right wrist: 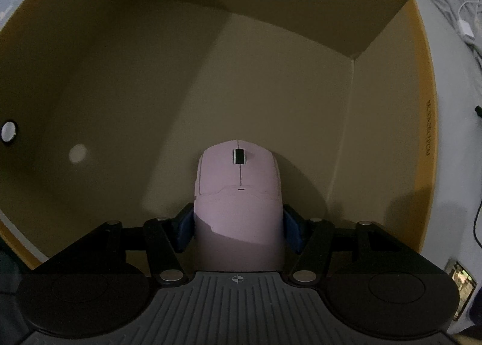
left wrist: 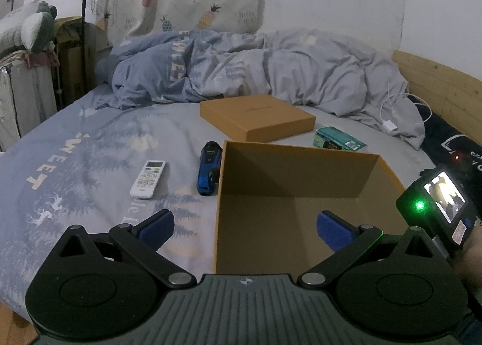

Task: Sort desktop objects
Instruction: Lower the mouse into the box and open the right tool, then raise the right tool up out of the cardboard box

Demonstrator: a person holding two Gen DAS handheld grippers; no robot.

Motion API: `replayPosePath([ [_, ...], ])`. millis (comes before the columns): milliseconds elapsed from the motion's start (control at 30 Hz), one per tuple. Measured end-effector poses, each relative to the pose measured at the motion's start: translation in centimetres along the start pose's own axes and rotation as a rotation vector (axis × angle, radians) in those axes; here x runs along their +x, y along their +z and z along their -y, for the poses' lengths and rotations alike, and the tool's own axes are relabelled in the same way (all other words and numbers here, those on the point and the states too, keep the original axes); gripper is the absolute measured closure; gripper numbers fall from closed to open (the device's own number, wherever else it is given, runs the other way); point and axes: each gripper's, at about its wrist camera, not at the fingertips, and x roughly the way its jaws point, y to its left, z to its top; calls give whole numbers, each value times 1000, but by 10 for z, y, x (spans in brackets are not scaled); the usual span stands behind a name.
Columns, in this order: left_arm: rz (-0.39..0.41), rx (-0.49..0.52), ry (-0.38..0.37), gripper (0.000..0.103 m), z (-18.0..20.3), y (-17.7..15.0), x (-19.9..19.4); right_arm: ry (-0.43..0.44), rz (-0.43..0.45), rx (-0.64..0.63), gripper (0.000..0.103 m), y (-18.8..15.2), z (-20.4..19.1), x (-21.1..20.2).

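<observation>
A pale pink computer mouse (right wrist: 238, 188) sits between the blue pads of my right gripper (right wrist: 238, 230), which is shut on its sides. Gripper and mouse point steeply down into the open brown cardboard box (right wrist: 120, 74), whose floor shows nothing else. Whether the mouse touches the floor I cannot tell. In the left wrist view the same box (left wrist: 301, 170) stands on the bed in front of my left gripper (left wrist: 245, 224), which is open and holds nothing. A white remote control (left wrist: 148, 178) and a blue handheld device (left wrist: 208, 172) lie left of the box.
The box's flat lid (left wrist: 256, 116) lies behind it, with a green packet (left wrist: 339, 138) to its right. A crumpled grey duvet (left wrist: 271, 68) and a white cable (left wrist: 391, 110) fill the back of the bed. The right tool's lit camera unit (left wrist: 436, 203) shows at the box's right edge.
</observation>
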Motion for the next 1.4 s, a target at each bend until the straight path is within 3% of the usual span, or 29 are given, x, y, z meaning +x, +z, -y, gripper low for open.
replayPosePath([
  [700, -28, 24, 22, 0, 2, -2, 5, 39, 132, 33, 36, -13, 9, -46],
  [733, -28, 24, 23, 0, 2, -3, 4, 39, 139, 33, 34, -13, 9, -48],
  [833, -29, 22, 23, 0, 2, -3, 4, 23, 165, 29, 15, -18, 9, -58],
  [1400, -23, 20, 25, 0, 3, -5, 4, 46, 327, 110, 8, -59, 21, -85],
])
